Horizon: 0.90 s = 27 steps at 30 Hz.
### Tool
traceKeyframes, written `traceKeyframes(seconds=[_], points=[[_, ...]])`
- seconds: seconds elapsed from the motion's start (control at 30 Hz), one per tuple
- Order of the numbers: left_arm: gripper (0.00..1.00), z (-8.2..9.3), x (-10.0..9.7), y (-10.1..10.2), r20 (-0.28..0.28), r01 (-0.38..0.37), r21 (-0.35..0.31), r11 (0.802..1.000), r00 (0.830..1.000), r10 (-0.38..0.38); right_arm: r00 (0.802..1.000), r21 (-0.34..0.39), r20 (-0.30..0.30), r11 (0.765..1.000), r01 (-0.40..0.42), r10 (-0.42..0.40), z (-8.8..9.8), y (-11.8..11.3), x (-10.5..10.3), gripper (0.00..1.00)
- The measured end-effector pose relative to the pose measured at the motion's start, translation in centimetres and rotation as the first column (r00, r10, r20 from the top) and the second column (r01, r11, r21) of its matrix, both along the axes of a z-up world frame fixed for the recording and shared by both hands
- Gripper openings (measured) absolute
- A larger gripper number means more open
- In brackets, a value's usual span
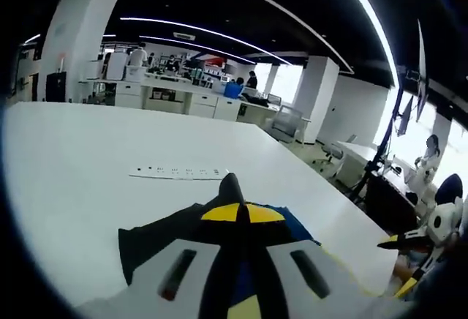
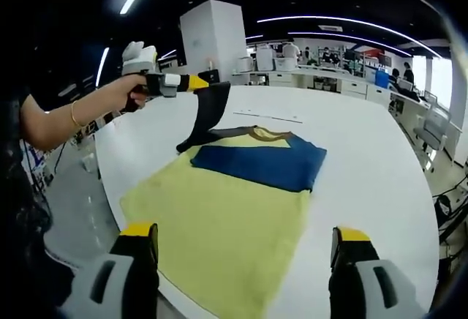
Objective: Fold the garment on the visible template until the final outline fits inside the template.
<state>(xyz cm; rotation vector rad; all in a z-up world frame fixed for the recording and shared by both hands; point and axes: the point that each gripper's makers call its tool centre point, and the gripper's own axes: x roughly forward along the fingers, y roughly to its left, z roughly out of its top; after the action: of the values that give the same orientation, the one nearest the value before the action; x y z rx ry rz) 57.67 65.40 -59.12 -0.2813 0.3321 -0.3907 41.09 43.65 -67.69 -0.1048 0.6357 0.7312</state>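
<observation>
Right gripper view: the white table (image 2: pixel 380 151) is carrying the yellow template (image 2: pixel 219 231) ahead of your wide-open, empty right gripper (image 2: pixel 245 249); your left gripper (image 2: pixel 191 83) is pinching and lifting the navy garment (image 2: pixel 263 158) by its dark sleeve.

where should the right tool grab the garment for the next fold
Probably the near right corner of the garment, where the blue panel hangs over the edge of the yellow template. It lies flat, so the open right tool would come in low from the table side and pinch the hem. The left tool already holds the far sleeve raised.
</observation>
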Motion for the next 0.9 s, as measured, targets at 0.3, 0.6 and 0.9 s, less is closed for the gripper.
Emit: traceKeyframes(seconds=[0.3, 0.6, 0.9], points=[[0.0, 0.2, 0.4, -3.3, 0.048, 0.057, -0.074, 0.996, 0.997, -0.054, 1.0, 0.026, -0.003, 0.999, 0.023, -0.023, -0.3, -0.1, 0.6, 0.99], [0.0, -2.0, 0.2, -6.6, 0.012, 0.109, -0.102, 0.989, 0.994, -0.108, 0.998, 0.047, -0.032, 0.997, 0.056, -0.054, -1.3, -0.9, 0.6, 0.99], [0.0, -3.7, -0.2, -9.6, -0.013, 0.185, -0.087, 0.979, 0.982, -0.187, 0.997, 0.064, -0.046, 0.996, 0.063, -0.06, -1.8, -0.7, 0.7, 0.99]])
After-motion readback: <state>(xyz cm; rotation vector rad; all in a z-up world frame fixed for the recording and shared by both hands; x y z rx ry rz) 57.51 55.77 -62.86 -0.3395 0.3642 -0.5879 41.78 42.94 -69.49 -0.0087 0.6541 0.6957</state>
